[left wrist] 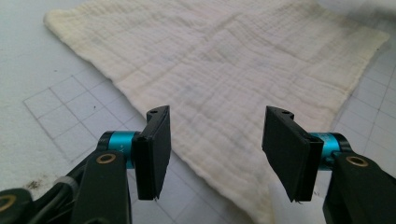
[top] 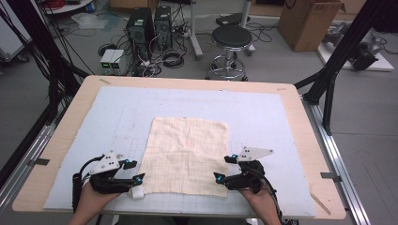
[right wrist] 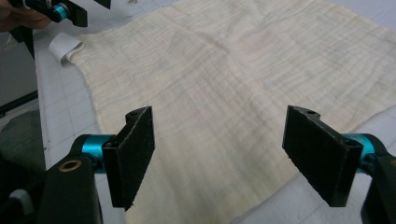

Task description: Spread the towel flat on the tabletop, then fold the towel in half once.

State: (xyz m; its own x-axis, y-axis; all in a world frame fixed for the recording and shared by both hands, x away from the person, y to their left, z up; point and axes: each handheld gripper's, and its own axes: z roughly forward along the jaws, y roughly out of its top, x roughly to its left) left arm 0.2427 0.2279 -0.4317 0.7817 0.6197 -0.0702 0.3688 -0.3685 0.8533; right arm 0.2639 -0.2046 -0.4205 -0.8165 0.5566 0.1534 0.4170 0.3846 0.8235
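One cream muslin cloth (top: 187, 155) is lying flat near the front-centre of the grey gridded mat (top: 263, 112), which is covering the wooden table (top: 305, 136). A white tag (top: 137, 192) is curling at its near-left corner. Two grippers are working: left gripper (top: 133, 171) is sitting w/ jaws wide apart just beside that corner, holding nothing; right gripper (top: 224, 168) is sitting at the near-right corner, jaws also wide, over the cloth edge. Nothing is lying btwn jaws and cloth. Beyond the table: one black stool (top: 231, 38), two PC towers (top: 149, 24), one cardboard box (top: 307, 21), loose cables on the floor.
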